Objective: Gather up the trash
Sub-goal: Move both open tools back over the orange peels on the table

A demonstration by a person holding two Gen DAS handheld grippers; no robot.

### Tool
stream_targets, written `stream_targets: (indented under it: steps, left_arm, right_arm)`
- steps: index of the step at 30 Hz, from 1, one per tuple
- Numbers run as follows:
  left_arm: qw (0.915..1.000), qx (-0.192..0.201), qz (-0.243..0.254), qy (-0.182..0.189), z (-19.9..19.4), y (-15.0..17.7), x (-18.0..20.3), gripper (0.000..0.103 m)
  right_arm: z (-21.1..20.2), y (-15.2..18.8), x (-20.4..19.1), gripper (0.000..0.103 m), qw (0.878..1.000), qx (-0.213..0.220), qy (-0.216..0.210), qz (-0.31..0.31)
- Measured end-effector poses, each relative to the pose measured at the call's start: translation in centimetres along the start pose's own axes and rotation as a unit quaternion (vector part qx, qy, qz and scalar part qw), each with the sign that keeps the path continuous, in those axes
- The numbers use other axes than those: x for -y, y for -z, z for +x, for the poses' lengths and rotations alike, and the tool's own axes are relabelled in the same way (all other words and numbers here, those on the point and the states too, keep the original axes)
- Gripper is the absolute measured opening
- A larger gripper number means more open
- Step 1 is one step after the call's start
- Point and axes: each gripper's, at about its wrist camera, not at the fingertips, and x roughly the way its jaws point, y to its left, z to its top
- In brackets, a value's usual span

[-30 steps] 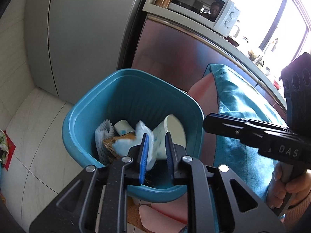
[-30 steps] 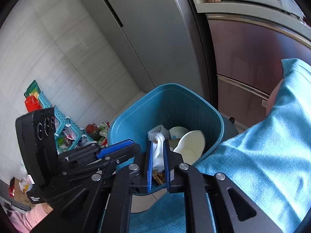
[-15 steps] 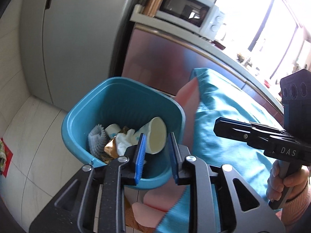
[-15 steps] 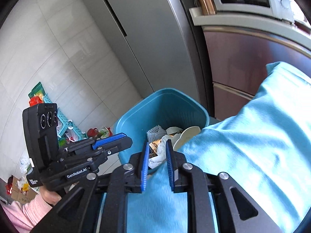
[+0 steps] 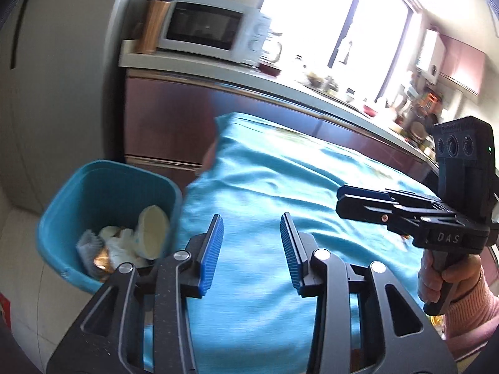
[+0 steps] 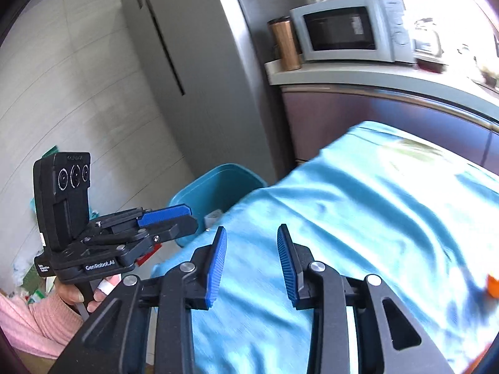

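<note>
To the lower left of the left hand-held gripper stands the blue plastic trash bin, on the floor against the table's end. It holds the collected trash: a cream paper cup lying on its side, crumpled white tissue, a pleated paper liner and a brown wrapper, all heaped together. The left hand-held gripper's jaws have just been opening and stand released with nothing between the blue pads; only the light-blue cloth covering the table shows through the gap. To its right the right hand-held gripper hangs over the same cloth, gripped by a hand in a pink knitted sleeve; its jaws too have just been opening and are released and empty. From this second hand-held gripper the bin lies ahead and left, half hidden behind the cloth's edge. Beyond both hand-held grippers a grey refrigerator, a copper-coloured tumbler and a white microwave oven stand on and beside a counter. At the far right edge an orange object is cut off. The cloth's surface and the sunlit clutter by the window are blurred.
</note>
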Motion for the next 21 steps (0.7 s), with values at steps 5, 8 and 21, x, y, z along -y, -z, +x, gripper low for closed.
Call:
stream_targets:
  steps: [5,8,21]
  left_arm:
    - [0.9981,-0.025,0.036,0.044,2.2,0.6,4.9,0.037]
    - [0.9958,-0.036,0.05,0.067,3.2,1.0,7.3,0.037]
    - [0.976,-0.091,0.121,0.156,8.3,2.1,17.8,0.037]
  right_arm:
    - [-3.9,2.1,3.1,0.032,0.998,0.017,0.043,0.033]
    - [-6.0,3.4,5.4,0.032,0.996,0.026,0.07,0.057]
    - [-13.0,7.5,13.2,0.032,0.975,0.068,0.156,0.145]
